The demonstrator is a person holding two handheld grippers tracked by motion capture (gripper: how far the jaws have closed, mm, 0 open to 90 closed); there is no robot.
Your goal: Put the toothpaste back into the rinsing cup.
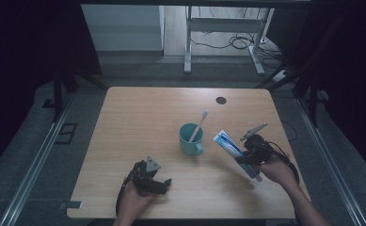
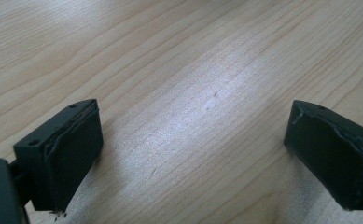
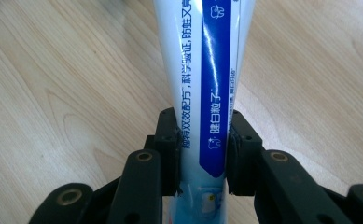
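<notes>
My right gripper [image 1: 249, 157] is shut on a white and blue toothpaste tube [image 1: 228, 143] and holds it above the right part of the table. In the right gripper view the tube [image 3: 202, 74] runs up between my two black pads [image 3: 170, 140], which press on its sides. A teal mug [image 1: 190, 140] with a toothbrush [image 1: 199, 125] standing in it sits at the middle of the table, left of the tube. My left gripper [image 1: 164, 184] rests near the front edge, jaws wide apart. In the left gripper view its pads [image 2: 72, 154] have only bare wood between them.
The light wooden table [image 1: 138, 117] has a dark round hole [image 1: 221, 100] near its far edge. Beyond the table stands a metal frame leg [image 1: 188, 42] with cables on the floor. Dark curtains hang at both sides.
</notes>
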